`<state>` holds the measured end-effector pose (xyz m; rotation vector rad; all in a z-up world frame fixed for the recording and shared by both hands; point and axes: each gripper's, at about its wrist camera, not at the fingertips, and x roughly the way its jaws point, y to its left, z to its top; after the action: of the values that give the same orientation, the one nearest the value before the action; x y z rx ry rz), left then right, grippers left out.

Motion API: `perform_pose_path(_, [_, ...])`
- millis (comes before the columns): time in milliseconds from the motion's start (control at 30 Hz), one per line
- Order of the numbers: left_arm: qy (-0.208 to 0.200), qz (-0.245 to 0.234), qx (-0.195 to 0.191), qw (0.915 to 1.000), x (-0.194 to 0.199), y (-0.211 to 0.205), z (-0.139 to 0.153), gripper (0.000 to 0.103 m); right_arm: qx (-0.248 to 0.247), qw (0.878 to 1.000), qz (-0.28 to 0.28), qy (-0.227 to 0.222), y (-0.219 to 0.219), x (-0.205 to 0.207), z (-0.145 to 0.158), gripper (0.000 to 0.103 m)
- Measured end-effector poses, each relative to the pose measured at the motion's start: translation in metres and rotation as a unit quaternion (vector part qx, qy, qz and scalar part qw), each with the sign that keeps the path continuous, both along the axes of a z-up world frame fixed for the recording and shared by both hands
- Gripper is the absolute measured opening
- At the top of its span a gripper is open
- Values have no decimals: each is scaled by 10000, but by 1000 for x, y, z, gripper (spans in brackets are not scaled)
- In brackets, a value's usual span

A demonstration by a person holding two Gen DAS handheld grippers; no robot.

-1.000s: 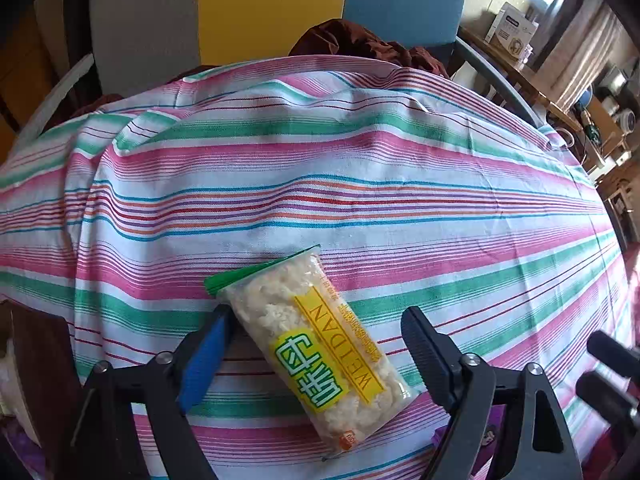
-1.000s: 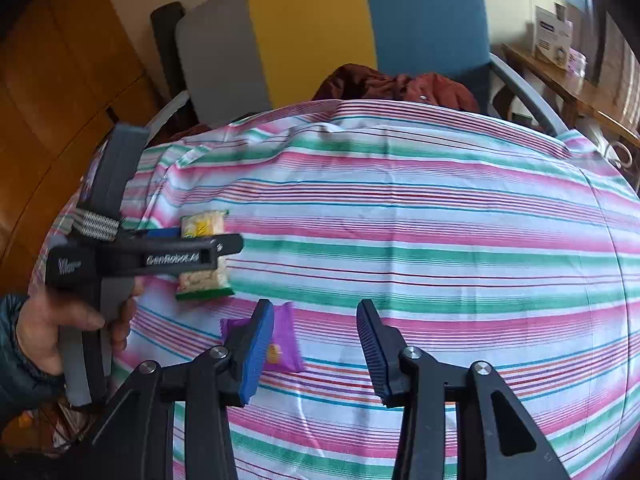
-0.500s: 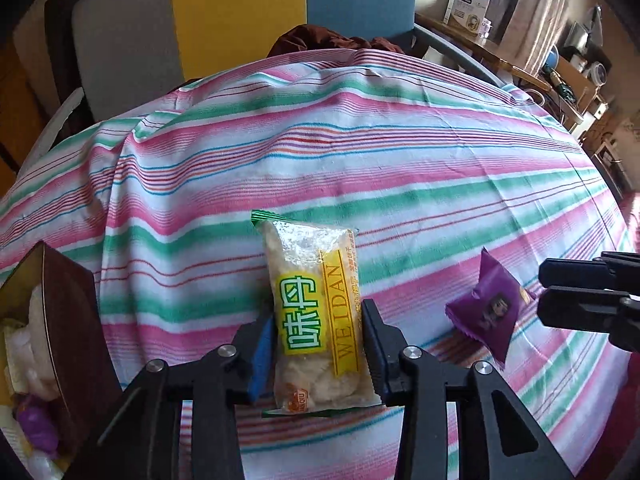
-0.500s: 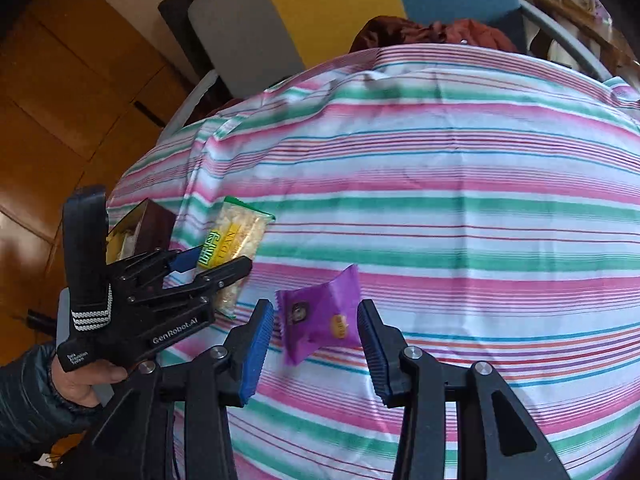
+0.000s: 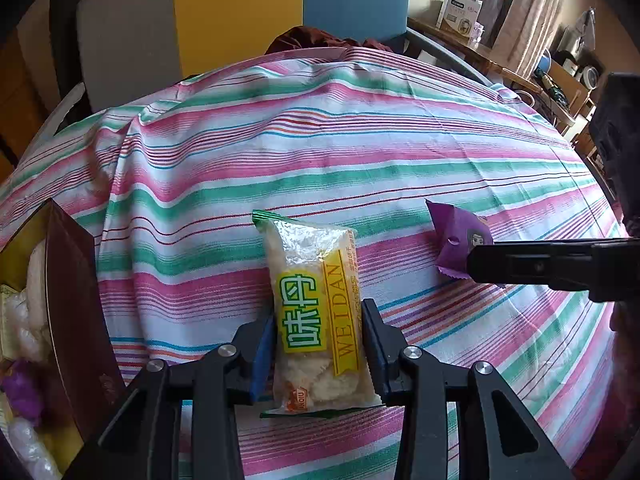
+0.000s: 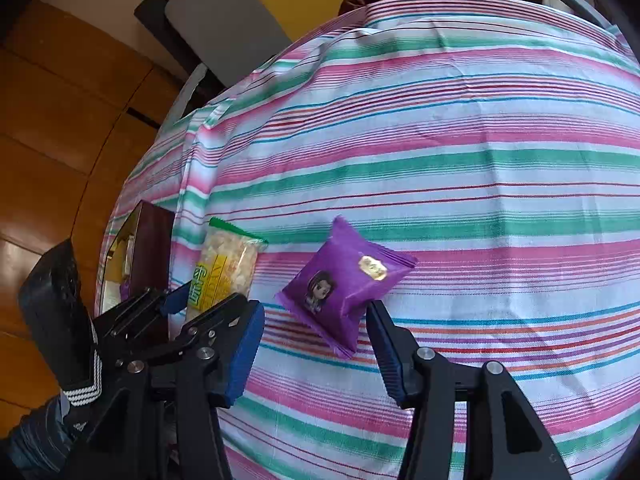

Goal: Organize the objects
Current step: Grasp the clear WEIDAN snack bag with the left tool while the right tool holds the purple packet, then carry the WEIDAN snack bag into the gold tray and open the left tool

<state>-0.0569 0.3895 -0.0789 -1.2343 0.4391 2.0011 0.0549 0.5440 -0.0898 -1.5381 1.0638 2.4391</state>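
Observation:
My left gripper (image 5: 319, 344) is shut on a clear snack packet with a yellow WEIDAN label (image 5: 316, 308), held just above the striped tablecloth (image 5: 320, 152). The packet also shows in the right wrist view (image 6: 224, 268), with the left gripper (image 6: 208, 304) around it. A purple sachet with a cartoon face (image 6: 344, 284) lies on the cloth. My right gripper (image 6: 316, 344) is open, its fingers on either side of the sachet's near end. The sachet (image 5: 456, 240) and the right gripper (image 5: 476, 262) also show in the left wrist view.
A dark brown box (image 5: 76, 312) with several wrapped snacks inside stands at the left table edge; it also shows in the right wrist view (image 6: 150, 256). A grey, yellow and blue chair (image 5: 240, 12) with a brown cloth stands behind the table. Cluttered shelves are at the far right.
My left gripper closed on the snack packet and lifted it, turning towards the box. My right gripper moved in on the purple sachet, which now sits between its open fingers.

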Motion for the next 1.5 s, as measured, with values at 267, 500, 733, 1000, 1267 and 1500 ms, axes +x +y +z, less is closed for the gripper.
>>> perform_pose_path(267, [-72, 43, 73, 9999, -3, 1, -1, 41, 374, 9988, -325, 50, -3, -4, 6, 72])
perform_pose_path(500, [-45, 49, 88, 9999, -1, 1, -2, 42, 1004, 9935, -460, -281, -17, -19, -3, 55])
perform_pose_path(733, [-49, 60, 148, 9999, -1, -2, -1, 40, 1410, 9890, -203, -387, -11, -17, -5, 41])
perform_pose_path(1000, [111, 53, 315, 9994, 16, -17, 18, 40, 1321, 9908, -137, -264, -6, -13, -6, 42])
perform_pose_path(1267, [481, 140, 635, 9967, 35, -52, 51, 40, 1699, 9853, -26, -160, -17, -11, -3, 42])
perform_pose_path(1500, [859, 309, 780, 9928, 43, -93, 77, 40, 1955, 9807, 22, -23, -18, -8, -3, 42])
